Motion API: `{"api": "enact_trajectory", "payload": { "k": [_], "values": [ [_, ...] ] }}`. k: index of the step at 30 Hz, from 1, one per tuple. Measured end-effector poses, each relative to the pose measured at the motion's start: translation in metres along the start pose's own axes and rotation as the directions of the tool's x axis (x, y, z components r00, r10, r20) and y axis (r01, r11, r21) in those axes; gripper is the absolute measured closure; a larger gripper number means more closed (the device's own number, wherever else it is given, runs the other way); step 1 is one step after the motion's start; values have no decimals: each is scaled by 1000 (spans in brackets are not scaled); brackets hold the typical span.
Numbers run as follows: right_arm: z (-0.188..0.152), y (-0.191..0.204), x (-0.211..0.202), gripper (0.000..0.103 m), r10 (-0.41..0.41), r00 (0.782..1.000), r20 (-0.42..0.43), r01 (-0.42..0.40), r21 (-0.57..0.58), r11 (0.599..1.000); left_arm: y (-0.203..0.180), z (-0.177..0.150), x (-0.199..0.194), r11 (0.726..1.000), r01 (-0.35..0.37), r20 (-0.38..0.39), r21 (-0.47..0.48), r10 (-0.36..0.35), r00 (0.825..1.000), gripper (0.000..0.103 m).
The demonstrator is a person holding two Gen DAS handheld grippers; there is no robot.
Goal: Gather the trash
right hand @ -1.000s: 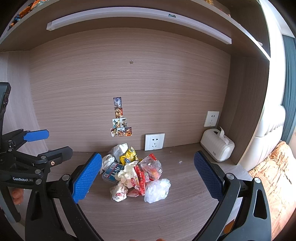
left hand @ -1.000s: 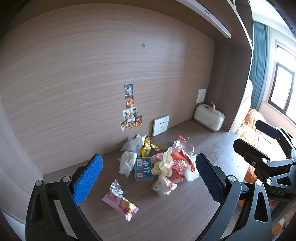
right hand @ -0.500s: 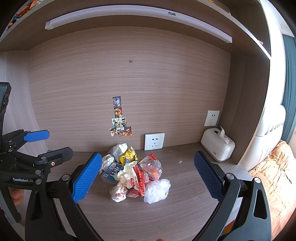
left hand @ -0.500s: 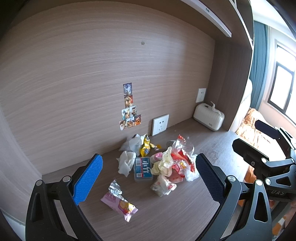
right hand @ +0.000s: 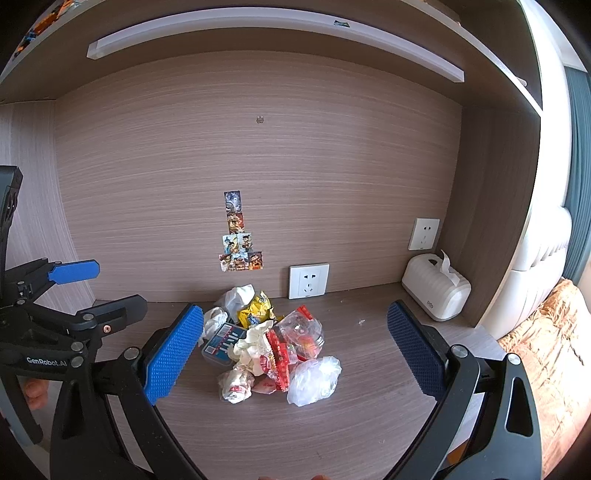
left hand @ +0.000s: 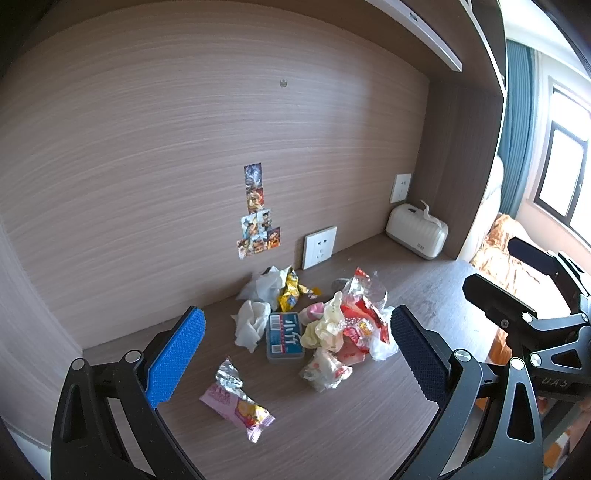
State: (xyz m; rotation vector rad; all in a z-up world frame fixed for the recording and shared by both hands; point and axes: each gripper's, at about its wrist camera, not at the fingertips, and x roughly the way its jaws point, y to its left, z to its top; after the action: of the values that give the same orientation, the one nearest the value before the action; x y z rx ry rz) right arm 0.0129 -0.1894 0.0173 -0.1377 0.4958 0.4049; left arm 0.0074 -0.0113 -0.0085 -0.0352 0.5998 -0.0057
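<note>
A heap of trash (left hand: pixel 325 325) lies on the wooden desk near the back wall: crumpled tissues, a yellow wrapper, red snack bags, a clear plastic bag (right hand: pixel 314 376) and a small blue box (left hand: pixel 285 336). A pink and silver wrapper (left hand: pixel 234 398) lies apart, closer to me on the left. My left gripper (left hand: pixel 295 358) hangs open above the desk in front of the heap, nothing between its blue pads. My right gripper (right hand: pixel 293 354) is open too, facing the heap from the front. Each gripper shows at the edge of the other's view.
A white tissue box (right hand: pixel 436 291) stands at the back right by the side panel. Two wall sockets (right hand: pixel 308 280) and a column of stickers (right hand: pixel 238 236) are on the back wall. A shelf with a light bar (right hand: pixel 273 33) runs overhead. Orange bedding (right hand: pixel 546 350) lies right of the desk.
Both views have shifted very slightly; the heap sits a touch lower in the left wrist view. The trash has not moved and both grippers stay open.
</note>
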Motion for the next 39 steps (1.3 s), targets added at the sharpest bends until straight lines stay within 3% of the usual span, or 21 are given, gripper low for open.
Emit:
{"api": "enact_trajectory", "payload": {
  "k": [8, 17, 26, 34, 39],
  "values": [
    [-2, 1, 5, 4, 10, 1000, -15, -10, 1, 1000, 7, -5, 2, 1000, -5, -12, -9, 5, 1000, 5],
    [-17, 26, 21, 4, 56, 998, -34, -57, -37, 998, 30, -22, 10, 998, -63, -33, -13, 63, 997, 5],
    [-55, 61, 75, 4, 121, 976, -180, -130, -39, 991, 56, -56, 46, 988, -142, -99, 55, 146, 984, 5],
    [-88, 73, 117, 4, 113, 959, -260, -127, -39, 991, 80, -88, 98, 996, -84, -205, -15, 79, 976, 5],
    [-107, 74, 149, 17, 99, 939, -328, -118, -38, 992, 90, -110, 128, 997, -61, -260, -52, 45, 965, 6]
  ]
}}
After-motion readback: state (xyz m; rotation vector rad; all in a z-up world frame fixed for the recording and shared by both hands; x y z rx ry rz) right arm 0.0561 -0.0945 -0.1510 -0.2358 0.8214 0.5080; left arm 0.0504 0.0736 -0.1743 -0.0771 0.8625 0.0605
